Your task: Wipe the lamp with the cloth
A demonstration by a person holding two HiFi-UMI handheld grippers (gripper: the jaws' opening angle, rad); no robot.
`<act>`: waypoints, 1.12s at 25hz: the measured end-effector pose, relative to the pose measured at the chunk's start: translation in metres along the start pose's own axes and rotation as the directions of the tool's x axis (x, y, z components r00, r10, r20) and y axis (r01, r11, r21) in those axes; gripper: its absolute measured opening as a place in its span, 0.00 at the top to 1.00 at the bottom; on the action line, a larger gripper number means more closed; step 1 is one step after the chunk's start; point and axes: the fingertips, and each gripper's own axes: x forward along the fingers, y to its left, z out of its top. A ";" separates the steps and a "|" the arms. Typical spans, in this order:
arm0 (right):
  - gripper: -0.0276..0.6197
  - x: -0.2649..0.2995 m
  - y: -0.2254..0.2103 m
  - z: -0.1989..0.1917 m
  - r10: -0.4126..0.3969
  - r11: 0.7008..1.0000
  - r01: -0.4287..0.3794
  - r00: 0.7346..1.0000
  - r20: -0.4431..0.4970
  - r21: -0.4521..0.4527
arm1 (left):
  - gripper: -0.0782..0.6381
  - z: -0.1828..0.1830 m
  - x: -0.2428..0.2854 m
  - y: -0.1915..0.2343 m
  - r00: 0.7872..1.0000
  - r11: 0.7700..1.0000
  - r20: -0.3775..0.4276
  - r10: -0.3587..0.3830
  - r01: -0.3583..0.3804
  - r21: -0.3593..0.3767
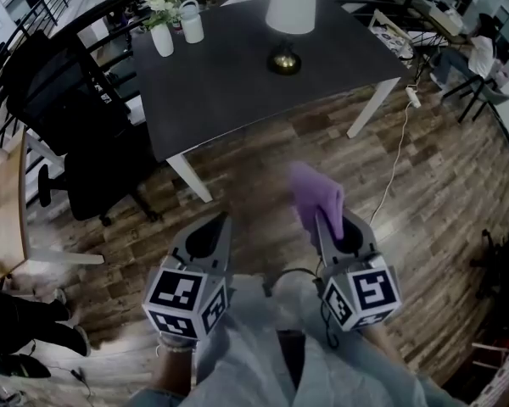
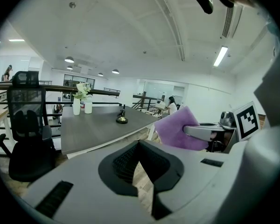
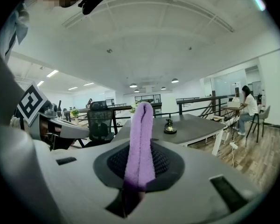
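A lamp with a white shade (image 1: pixel 290 7) and a brass base (image 1: pixel 283 60) stands at the far side of the dark grey table (image 1: pixel 237 83). I am standing back from the table on the wood floor. My right gripper (image 1: pixel 327 227) is shut on a purple cloth (image 1: pixel 316 195), which sticks up from its jaws (image 3: pixel 141 143). My left gripper (image 1: pixel 212 236) is beside it, shut and holding nothing. In the left gripper view the cloth (image 2: pixel 177 129) shows at the right and the lamp base (image 2: pixel 122 120) far off. The right gripper view also shows the lamp base (image 3: pixel 170 130), behind the cloth.
A white vase of flowers (image 1: pixel 162 34) and a white jug (image 1: pixel 191 22) stand at the table's far left corner. A black office chair (image 1: pixel 85 142) sits left of the table, beside a wooden desk (image 1: pixel 0 210). A cable (image 1: pixel 399 159) trails on the floor at right. A person (image 1: pixel 479 53) sits far right.
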 end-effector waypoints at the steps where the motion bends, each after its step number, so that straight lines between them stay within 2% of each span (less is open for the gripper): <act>1: 0.88 -0.002 -0.001 -0.001 -0.009 1.000 0.009 1.000 0.000 0.003 | 0.89 0.000 0.001 -0.001 1.000 1.000 -0.001 -0.005 0.005 0.003; 7: 0.88 -0.009 -0.019 -0.003 -0.058 0.998 0.058 0.998 -0.001 0.017 | 0.89 0.003 0.012 -0.011 0.999 0.999 -0.006 -0.037 0.037 0.018; 14: 0.88 0.002 -0.059 -0.001 -0.061 0.998 0.061 0.998 0.002 0.024 | 0.89 0.013 0.044 -0.024 1.000 0.999 -0.010 -0.028 0.028 0.015; 18: 0.88 0.011 -0.095 0.005 -0.048 0.999 0.048 0.999 -0.001 0.023 | 0.89 0.024 0.073 -0.042 1.000 1.000 -0.014 -0.024 0.024 0.017; 28: 0.88 0.045 -0.178 0.020 0.028 1.000 -0.028 0.999 -0.026 0.004 | 0.89 0.051 0.144 -0.074 0.999 0.999 -0.012 0.044 -0.044 -0.025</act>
